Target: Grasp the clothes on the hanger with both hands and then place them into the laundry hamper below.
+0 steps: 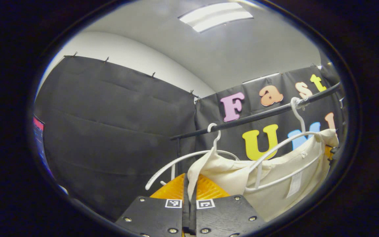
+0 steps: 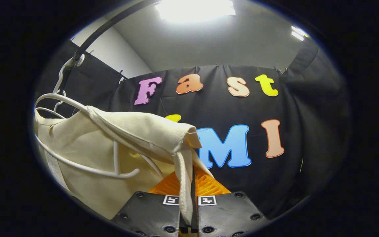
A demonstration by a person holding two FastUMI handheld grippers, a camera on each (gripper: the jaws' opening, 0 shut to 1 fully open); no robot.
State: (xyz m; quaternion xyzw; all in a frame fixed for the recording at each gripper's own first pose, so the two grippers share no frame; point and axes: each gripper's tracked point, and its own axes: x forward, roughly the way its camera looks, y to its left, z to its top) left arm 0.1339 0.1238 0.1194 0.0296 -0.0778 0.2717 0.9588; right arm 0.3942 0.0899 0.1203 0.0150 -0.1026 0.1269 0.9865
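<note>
Hanging from a white hanger point(image 1: 275, 154) on the black rail point(image 1: 258, 115), the cream garment point(image 2: 87, 158) is soft, light and limp. Left gripper point(image 1: 189, 197) and right gripper point(image 2: 189, 197) each pinch a shoulder edge, the best hold.

No text could be read apart from the booth wall's letters. A white tag point(image 1: 295, 184) sewn inside the cream garment point(image 1: 275, 177) showed no legible print, and the same held for the tag point(image 2: 54, 169) seen in the right gripper view. The small square black-and-white marker codes point(image 1: 173, 203) on each gripper body carried patterns, not words or numbers.
</note>
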